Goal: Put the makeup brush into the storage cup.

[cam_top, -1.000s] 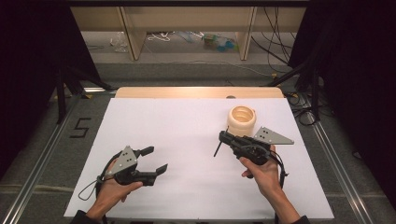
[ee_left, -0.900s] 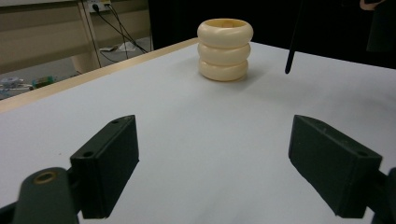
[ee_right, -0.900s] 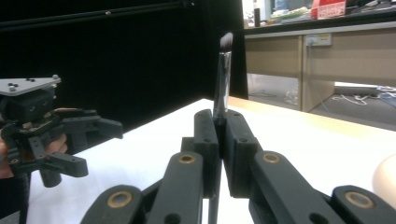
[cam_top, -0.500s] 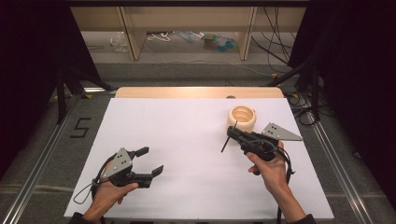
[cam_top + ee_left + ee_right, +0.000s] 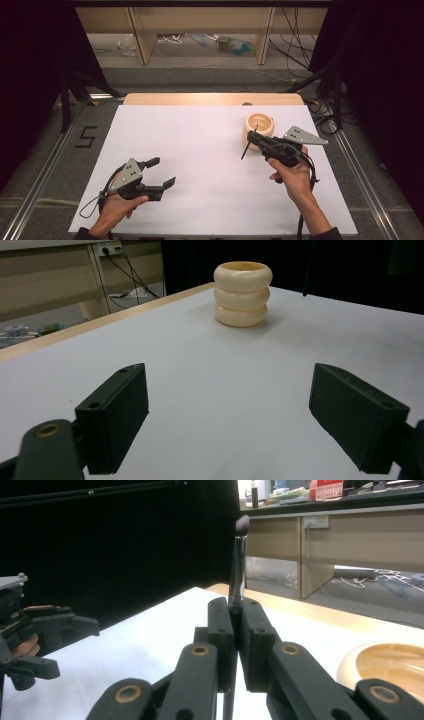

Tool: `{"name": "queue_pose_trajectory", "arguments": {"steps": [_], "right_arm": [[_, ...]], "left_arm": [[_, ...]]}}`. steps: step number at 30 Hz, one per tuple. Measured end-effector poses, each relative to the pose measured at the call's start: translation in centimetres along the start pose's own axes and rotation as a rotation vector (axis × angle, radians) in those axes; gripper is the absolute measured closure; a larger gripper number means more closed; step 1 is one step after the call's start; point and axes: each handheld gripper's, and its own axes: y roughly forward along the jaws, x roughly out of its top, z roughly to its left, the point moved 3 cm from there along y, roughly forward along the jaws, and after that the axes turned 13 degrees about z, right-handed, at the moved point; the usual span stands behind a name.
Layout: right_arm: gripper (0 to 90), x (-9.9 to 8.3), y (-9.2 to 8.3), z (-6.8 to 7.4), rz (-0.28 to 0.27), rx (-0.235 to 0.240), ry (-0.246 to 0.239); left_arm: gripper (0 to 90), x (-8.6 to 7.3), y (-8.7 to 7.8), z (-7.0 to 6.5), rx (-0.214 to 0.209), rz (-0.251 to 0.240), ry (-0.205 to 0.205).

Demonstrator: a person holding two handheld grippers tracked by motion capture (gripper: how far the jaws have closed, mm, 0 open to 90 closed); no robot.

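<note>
Pinched between the pressed-together jaws of the right gripper (image 5: 254, 138), a slim black brush (image 5: 237, 565) held just beside the cream ribbed holder (image 5: 259, 128), probably for dropping in; left gripper (image 5: 164, 172) spread, idle.

In the right gripper view, the lower end of the thin black brush (image 5: 238, 560) is hidden between the closed jaws of the right hand-held gripper (image 5: 236, 630), and the cream ringed holder (image 5: 385, 667) is cut off at the lower right edge. In the high view, the brush (image 5: 248, 143) is too small for its bristles to be told, and both forearms are cut off at the bottom edge.
</note>
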Motion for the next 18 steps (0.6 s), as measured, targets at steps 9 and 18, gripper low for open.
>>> {"name": "queue_pose_trajectory", "arguments": {"steps": [9,18], "right_arm": [[85.3,1.1,-1.0,-1.8,0.006,-0.042,0.023],[85.3,1.6,-1.3,-3.4,0.016,-0.08,0.05]], "left_arm": [[16.0,0.1,0.0,-0.1,-0.003,-0.002,0.006],[16.0,0.1,0.0,-0.1,-0.004,0.0,0.008]]}}
